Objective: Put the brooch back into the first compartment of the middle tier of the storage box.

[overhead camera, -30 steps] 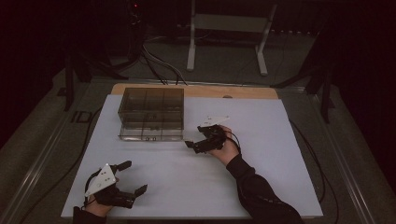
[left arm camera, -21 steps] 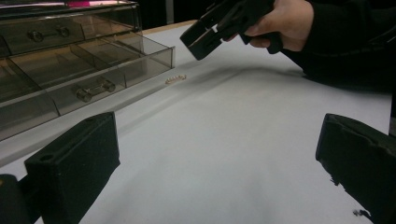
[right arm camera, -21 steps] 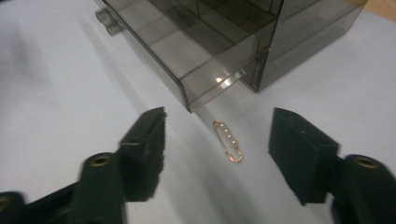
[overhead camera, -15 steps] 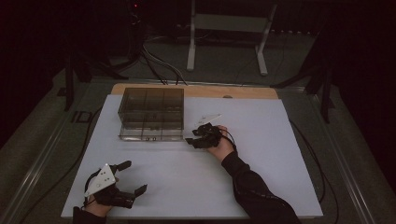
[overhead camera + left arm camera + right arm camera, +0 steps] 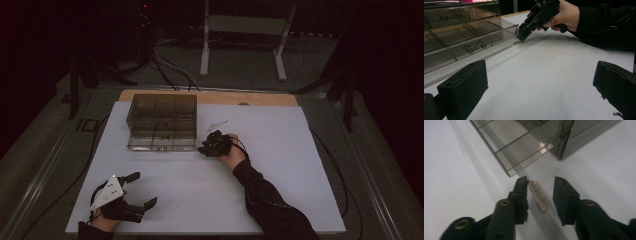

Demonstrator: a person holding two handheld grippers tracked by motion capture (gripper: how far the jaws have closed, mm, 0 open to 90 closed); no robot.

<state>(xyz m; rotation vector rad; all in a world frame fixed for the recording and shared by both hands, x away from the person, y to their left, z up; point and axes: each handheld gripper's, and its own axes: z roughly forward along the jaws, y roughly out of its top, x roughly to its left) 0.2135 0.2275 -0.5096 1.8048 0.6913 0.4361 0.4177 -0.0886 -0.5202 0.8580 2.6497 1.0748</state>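
Lying flat on the white desk (image 5: 280, 150), a single gold-coloured pin (image 5: 539, 195) with a row of four small pearly beads rested just beside the corner of one smoky see-through plastic box (image 5: 162, 122). The box was rectangular, hard-walled and split into several compartments; two small metal dumbbell-shaped bits showed inside it in the left gripper view. The right claw (image 5: 539, 200), matte black and blocky, had just been closing around the pin, which sat between its two jaws; one jaw stood right against the pin's beaded end, the other a little apart, so nothing was pinched yet. A hand (image 5: 234, 156) in a dark sleeve held it. The left claw (image 5: 140, 190) lay low over the desk's near left part, well apart from the box, its two jaws spread wide with nothing between them.
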